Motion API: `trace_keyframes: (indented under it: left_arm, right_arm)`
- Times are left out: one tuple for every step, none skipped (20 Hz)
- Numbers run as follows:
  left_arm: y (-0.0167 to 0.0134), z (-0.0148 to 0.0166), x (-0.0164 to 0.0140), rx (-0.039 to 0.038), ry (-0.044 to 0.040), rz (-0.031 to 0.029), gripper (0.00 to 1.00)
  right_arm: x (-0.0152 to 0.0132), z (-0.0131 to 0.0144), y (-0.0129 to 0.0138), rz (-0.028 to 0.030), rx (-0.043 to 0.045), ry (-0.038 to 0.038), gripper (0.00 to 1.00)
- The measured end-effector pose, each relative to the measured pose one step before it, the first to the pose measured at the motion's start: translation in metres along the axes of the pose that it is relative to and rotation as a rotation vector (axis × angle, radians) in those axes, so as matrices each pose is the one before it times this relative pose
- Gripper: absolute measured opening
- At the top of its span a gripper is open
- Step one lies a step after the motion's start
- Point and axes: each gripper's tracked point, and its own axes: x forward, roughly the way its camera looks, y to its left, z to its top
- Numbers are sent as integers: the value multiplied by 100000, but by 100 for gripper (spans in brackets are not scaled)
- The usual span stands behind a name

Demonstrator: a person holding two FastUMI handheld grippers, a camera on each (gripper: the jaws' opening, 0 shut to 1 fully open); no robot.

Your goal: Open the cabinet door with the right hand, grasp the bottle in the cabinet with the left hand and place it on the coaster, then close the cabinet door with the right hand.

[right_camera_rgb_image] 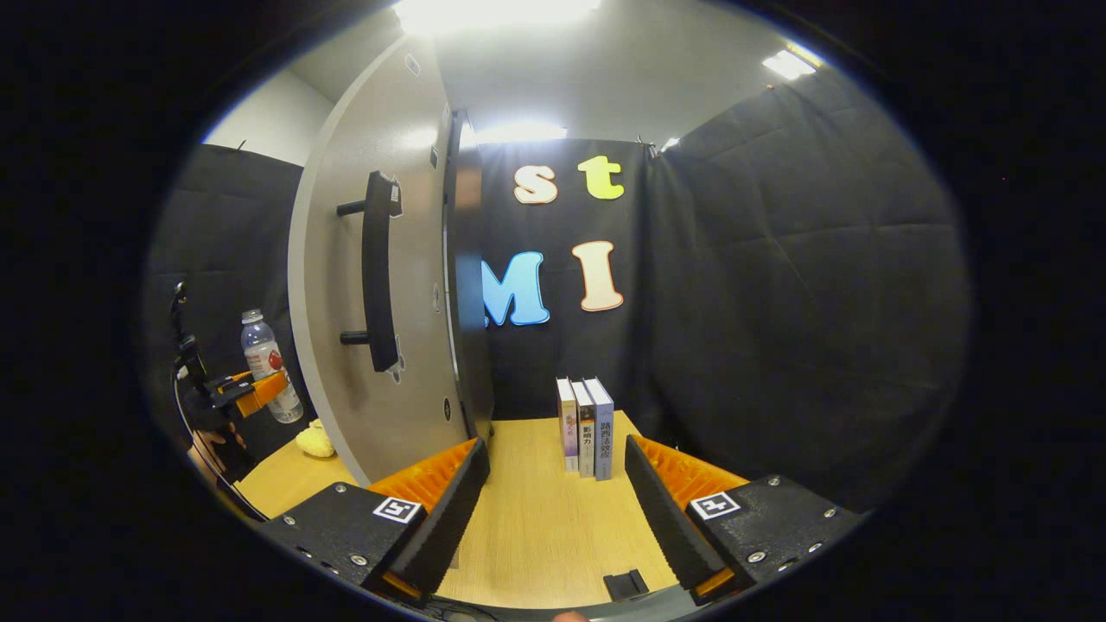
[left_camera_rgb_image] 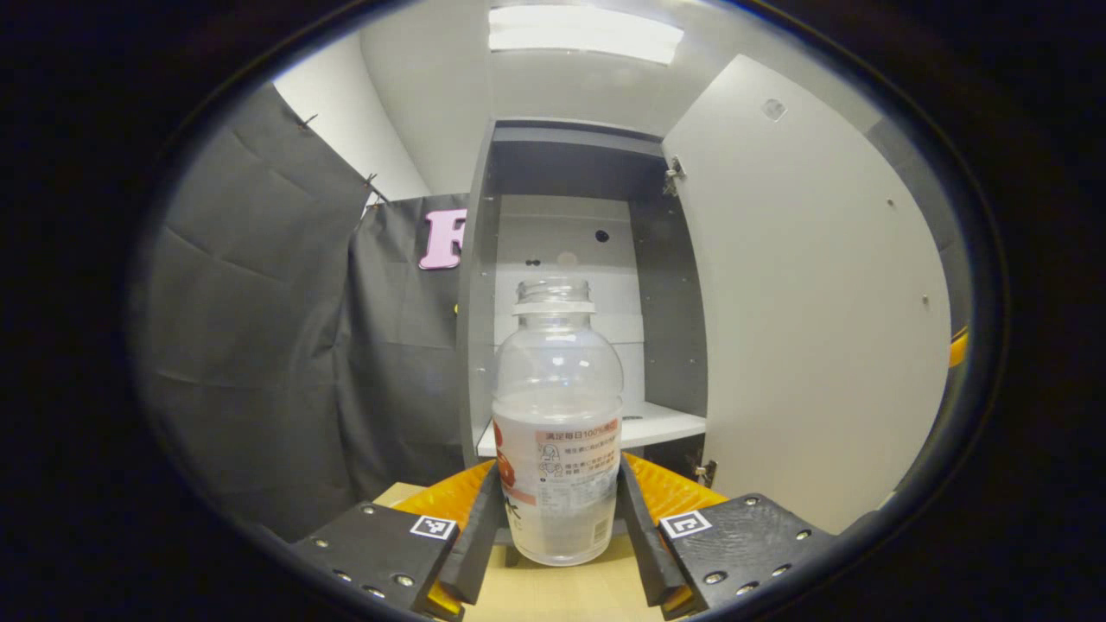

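In the left gripper view, the left gripper [left_camera_rgb_image: 558, 518] has its two fingers clamped on the lower, labelled part of the clear, capless plastic bottle [left_camera_rgb_image: 557, 432], which stands upright between them, lifted out in front of the grey cabinet [left_camera_rgb_image: 484, 285]; the white shelf [left_camera_rgb_image: 661, 425] lies behind it and the pale cabinet door [left_camera_rgb_image: 812, 311] stands swung open to one side. In the right gripper view, the right gripper [right_camera_rgb_image: 557, 501] hangs with its fingers apart and nothing between them, above the light wooden tabletop [right_camera_rgb_image: 536, 518], near the door's outer face and its dark bar handle [right_camera_rgb_image: 378, 272]; three upright books [right_camera_rgb_image: 586, 428] stand ahead. Farther off, the bottle shows held above the table, near a small yellow object [right_camera_rgb_image: 315, 442], possibly the coaster. The carrying step looks in hand; next, lower the bottle squarely onto the coaster before releasing it.
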Motion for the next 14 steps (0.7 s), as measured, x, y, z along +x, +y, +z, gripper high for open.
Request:
trace_keyframes:
  left_arm:
    - [-73,-309,-632,152,220,96,70]
    - [-190,-507,-607,162,125,211,70]
    - [-185,-460,-488,-81,245,-145,70]
    - [-236,-681,-439,-205,630,-125,70]
    - [-129,-701,-301,76,1070,-2,75]
    - [23,-839,-309,382,787,386,75]
    - [-62,-670,-239,496,651,221,70]
    - [-23,-635,-393,98,385,148,70]
    - [-85,-620,-406,-263,293,-174,70]
    - [-56,-510,-96,-547,370,-421,70]
    - [-191,-800,-353,-479,866,-455,70]
    - [-98,-1240,-730,-257,1000,-174,70]
    - [-74,-897,-438,-235,900,-147,70]
    - [-153,-934,-675,-290,940,-180,70]
  right_arm:
    - [45,-7,-50,275,-261,-96,97]
    - [-31,-78,46,459,-138,-383,97]
    - [-3,-100,57,690,-288,20,97]
    - [115,-289,46,528,-673,491,97]
    - [74,-136,-38,181,-822,294,97]
    - [78,-157,71,150,-755,387,97]
    - [-44,-88,54,298,-401,258,97]
    - [179,-70,186,488,-90,-199,97]
    - [89,36,153,451,76,-334,97]
    - [83,-39,106,424,156,-156,97]
    - [48,-27,187,414,150,98,97]
    - [127,-137,223,581,35,345,97]
    - [46,7,199,472,-151,109,97]
    - [116,1,129,245,-327,-55,97]
